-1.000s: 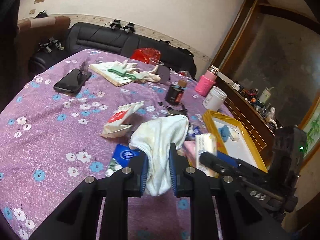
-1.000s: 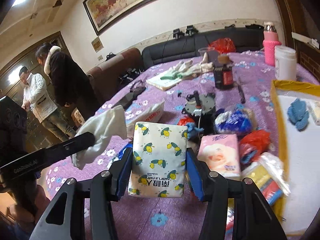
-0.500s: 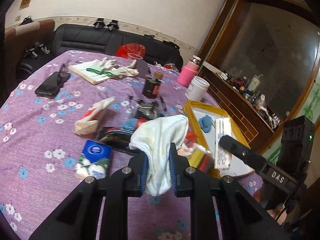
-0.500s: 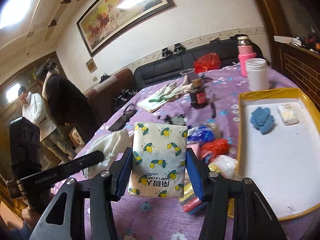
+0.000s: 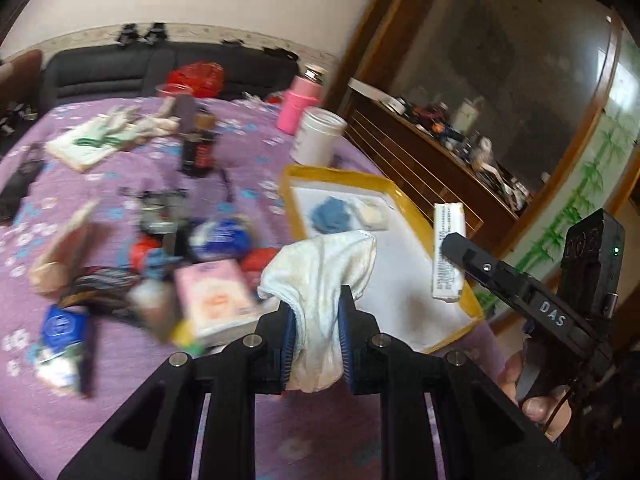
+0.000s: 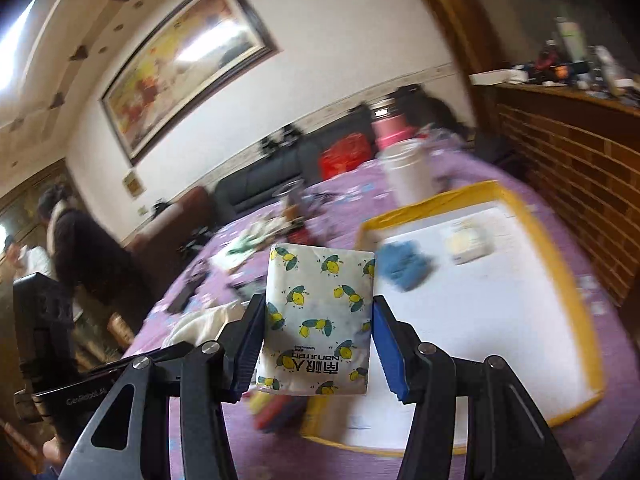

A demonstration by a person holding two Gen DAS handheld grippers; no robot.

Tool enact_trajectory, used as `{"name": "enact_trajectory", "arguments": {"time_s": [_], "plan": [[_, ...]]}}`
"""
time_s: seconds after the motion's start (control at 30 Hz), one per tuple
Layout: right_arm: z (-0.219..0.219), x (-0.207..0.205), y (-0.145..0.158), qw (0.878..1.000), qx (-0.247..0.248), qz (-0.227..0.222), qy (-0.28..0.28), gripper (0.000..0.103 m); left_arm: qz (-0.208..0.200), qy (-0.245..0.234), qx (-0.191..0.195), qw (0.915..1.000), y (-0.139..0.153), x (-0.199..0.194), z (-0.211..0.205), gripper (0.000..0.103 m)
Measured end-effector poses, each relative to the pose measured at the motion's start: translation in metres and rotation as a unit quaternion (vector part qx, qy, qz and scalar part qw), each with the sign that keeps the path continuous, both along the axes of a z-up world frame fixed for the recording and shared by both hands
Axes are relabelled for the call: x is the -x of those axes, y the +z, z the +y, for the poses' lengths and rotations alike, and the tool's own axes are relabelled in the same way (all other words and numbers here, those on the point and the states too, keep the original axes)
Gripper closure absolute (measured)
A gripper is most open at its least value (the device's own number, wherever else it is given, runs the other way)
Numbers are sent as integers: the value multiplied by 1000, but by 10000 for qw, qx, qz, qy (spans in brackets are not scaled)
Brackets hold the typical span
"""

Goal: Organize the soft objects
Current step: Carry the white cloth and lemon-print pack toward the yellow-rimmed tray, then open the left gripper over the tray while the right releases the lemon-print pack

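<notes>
Purple floral tablecloth (image 5: 248, 152) is holding clutter beside the yellow-rimmed tray (image 5: 412, 216), already containing a blue cloth (image 5: 332, 216); the left gripper (image 5: 316, 336) is clamping a white cloth (image 5: 320, 276), the right gripper (image 6: 318, 344) a lemon-print tissue pack (image 6: 318, 320), both undelivered.

2 tools (image 5: 316, 336) (image 6: 318, 338), 1 yellow tray (image 5: 404, 200), 1 white towel (image 5: 320, 276), 2 tissue pks (image 6: 320, 312) (image 5: 216, 300), 1 blue cloth (image 5: 330, 220), 2 ppl (image 6: 80, 248)

Home living room: black leather sofa (image 5: 120, 68) at far wall, framed painting (image 6: 188, 60) above, wooden cabinet (image 5: 440, 152) at right, floral purple cloth on cluttered tabletop (image 5: 248, 152).
</notes>
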State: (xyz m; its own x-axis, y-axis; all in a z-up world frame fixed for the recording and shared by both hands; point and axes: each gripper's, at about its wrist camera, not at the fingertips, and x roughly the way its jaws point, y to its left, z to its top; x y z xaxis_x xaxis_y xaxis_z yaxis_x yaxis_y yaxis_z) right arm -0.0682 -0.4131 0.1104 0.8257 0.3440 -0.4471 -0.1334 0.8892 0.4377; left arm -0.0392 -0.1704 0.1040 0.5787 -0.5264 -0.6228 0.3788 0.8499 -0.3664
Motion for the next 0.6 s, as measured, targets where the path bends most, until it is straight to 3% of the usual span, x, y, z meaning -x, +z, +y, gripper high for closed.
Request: {"name": "enact_trajectory", "arguments": {"time_s": [0.33, 0.6], "plan": [[-54, -13, -31, 9936, 220, 789, -777, 47, 399, -756, -323, 9958, -35, -25, -103, 86], [-68, -21, -45, 9896, 371, 1094, -861, 47, 495, -1008, -633, 9917, -62, -20, -136, 86]]}}
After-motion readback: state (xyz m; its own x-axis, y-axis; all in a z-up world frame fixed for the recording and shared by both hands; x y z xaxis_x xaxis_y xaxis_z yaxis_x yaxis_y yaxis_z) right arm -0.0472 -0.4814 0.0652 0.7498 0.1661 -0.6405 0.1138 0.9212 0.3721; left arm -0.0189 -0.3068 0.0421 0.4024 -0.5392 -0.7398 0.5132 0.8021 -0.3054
